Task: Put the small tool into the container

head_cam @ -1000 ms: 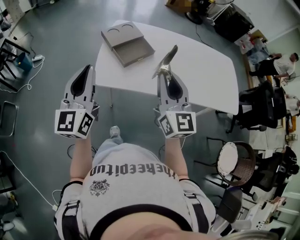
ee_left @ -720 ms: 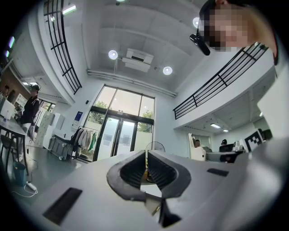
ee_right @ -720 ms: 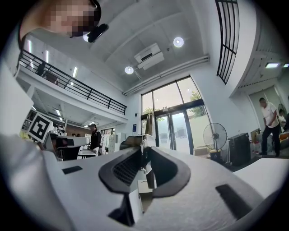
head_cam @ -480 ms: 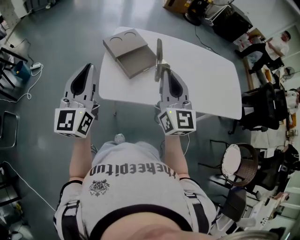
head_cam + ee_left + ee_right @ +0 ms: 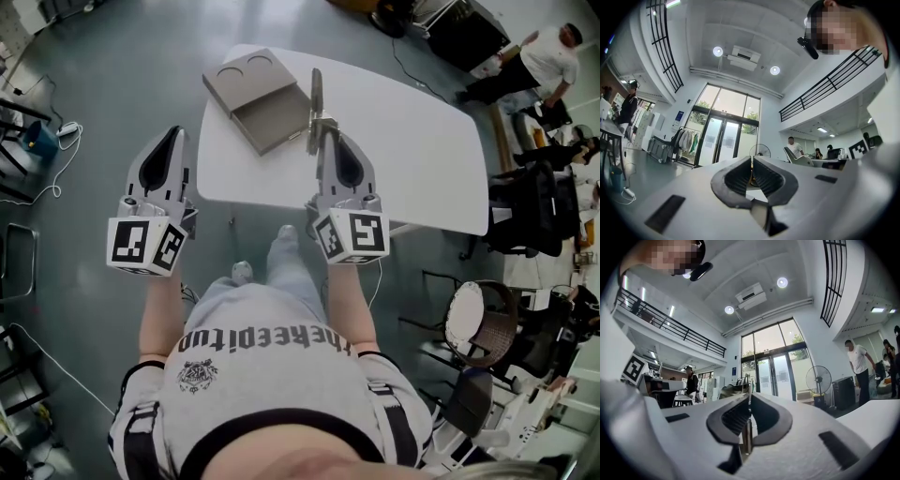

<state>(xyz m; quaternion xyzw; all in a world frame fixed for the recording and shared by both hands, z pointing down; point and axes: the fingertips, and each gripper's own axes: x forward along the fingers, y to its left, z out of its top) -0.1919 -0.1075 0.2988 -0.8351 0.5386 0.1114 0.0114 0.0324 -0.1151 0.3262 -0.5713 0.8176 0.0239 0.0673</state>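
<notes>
The right tool [image 5: 323, 133] [image 5: 749, 398] had its jaws clamped shut on a small metal implement [image 5: 316, 97] [image 5: 746, 439], a thin flat piece gripped edge-on between the ribbed pads. In the head view the implement stuck out past the jaw tips, held in the air over the near part of the white worktop [image 5: 412, 141]. Its far end lay just beside the right edge of the container [image 5: 258, 92]; whether they touched could not be told. The container was a grey box with two round recesses in its top and an open tray section, resting on the worktop's left part. The left tool [image 5: 173, 137] [image 5: 752, 161] was held off the worktop's left edge, above the grey floor [image 5: 84, 84], jaws drawn together with nothing between them.
</notes>
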